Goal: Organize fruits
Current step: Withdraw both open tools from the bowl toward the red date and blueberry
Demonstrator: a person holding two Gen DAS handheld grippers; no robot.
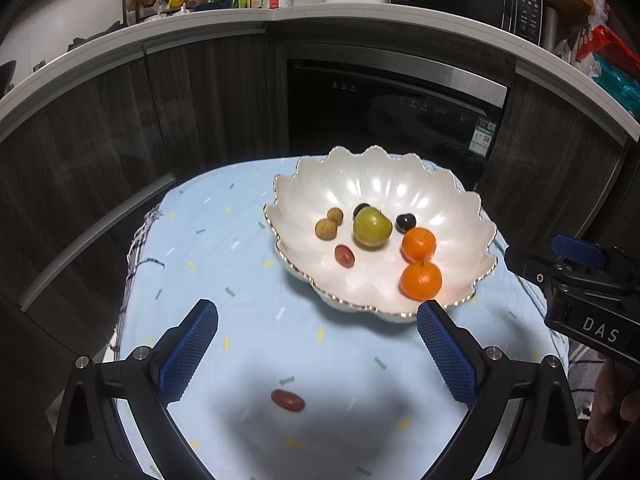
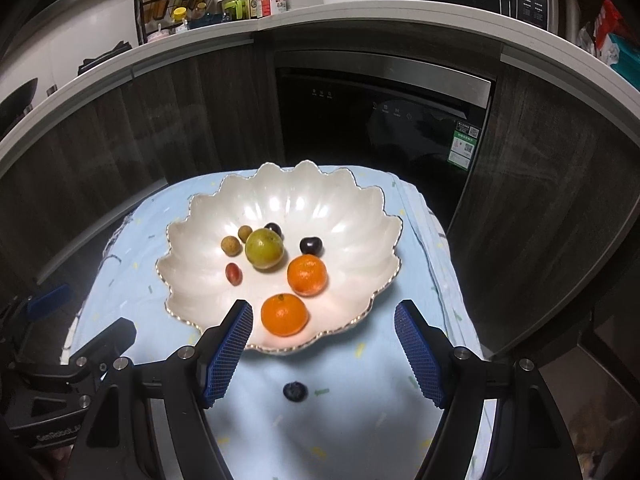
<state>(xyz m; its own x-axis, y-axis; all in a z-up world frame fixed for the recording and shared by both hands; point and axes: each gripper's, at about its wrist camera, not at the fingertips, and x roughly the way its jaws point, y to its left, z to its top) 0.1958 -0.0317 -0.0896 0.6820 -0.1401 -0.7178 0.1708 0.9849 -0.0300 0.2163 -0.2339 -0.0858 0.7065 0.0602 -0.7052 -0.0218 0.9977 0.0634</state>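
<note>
Fruits in scalloped bowl (image 2: 192, 216); red grape (image 1: 287, 400), blueberry (image 2: 295, 391) loose on cloth; both tools apart

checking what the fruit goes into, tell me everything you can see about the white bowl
The white bowl is wide and shallow, shaped like an open flower: scalloped, fluted walls with a thin gold-looking rim. It looks like glossy glazed ceramic, catching light on each flute. It sits upright on the pale blue cloth, toward the far end. Inside lie two oranges, a green fruit, two small tan fruits, two dark round fruits and a small red one. Neither gripper touches it.
</note>
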